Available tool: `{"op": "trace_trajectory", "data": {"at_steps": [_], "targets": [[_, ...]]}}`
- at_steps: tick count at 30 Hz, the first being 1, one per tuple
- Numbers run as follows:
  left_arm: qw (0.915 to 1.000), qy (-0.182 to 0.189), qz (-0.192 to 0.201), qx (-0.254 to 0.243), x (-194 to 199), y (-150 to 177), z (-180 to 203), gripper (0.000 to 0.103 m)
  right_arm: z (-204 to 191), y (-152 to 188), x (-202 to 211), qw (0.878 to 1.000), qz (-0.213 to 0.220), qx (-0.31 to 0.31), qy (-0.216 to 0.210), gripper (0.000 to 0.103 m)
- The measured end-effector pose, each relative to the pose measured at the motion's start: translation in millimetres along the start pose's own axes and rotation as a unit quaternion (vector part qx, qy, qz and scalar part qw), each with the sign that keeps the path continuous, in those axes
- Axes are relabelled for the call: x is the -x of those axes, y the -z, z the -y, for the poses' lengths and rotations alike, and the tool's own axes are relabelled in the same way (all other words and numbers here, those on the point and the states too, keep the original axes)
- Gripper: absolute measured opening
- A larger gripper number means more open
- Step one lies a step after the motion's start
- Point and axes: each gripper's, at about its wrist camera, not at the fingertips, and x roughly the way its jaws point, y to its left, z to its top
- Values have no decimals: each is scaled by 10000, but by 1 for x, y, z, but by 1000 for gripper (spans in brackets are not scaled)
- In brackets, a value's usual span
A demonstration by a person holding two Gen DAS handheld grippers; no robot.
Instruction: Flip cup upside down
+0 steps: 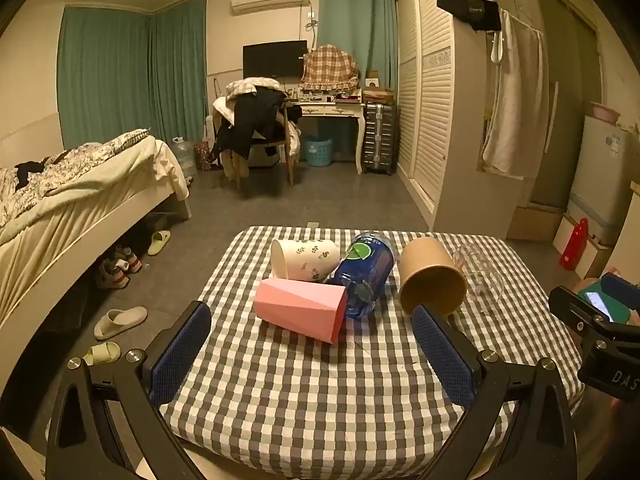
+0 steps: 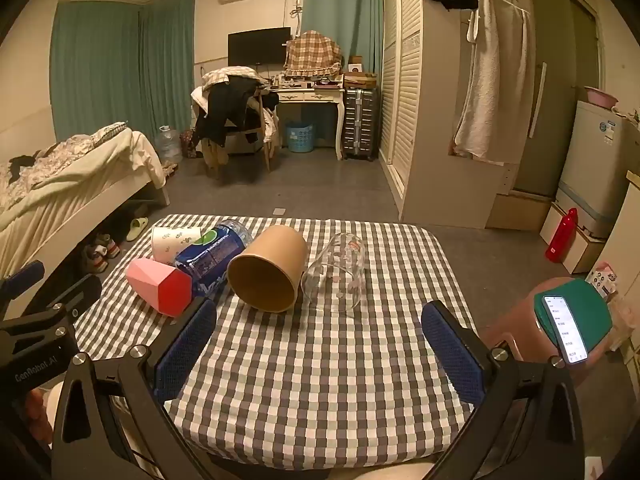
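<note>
1. The left gripper (image 1: 312, 346) hovered low over the counter's (image 1: 320, 392) near edge, fingers spread wide and empty.
2. The right gripper (image 2: 320, 340) was posed alike — wide, empty.
3. Four cups lay tipped mid-counter — pink cup (image 1: 300, 310), white cup (image 1: 304, 260), brown cup (image 1: 432, 276), glass cup (image 2: 336, 272) — plus one blue bottle (image 1: 366, 272).

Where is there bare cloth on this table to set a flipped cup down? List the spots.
Free: the near half of the checked tablecloth, between the right gripper and the cups, and the right edge past the glass cup. Crowded: the far left, where pink cup, bottle and brown cup lie bunched.
</note>
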Motion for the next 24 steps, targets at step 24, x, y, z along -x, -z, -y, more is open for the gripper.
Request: {"op": "trace_trajectory", "data": {"at_steps": [24], "targets": [[9999, -84, 80, 10, 3, 1, -4, 103, 0, 2, -3, 10000, -36, -8, 15, 103]]}}
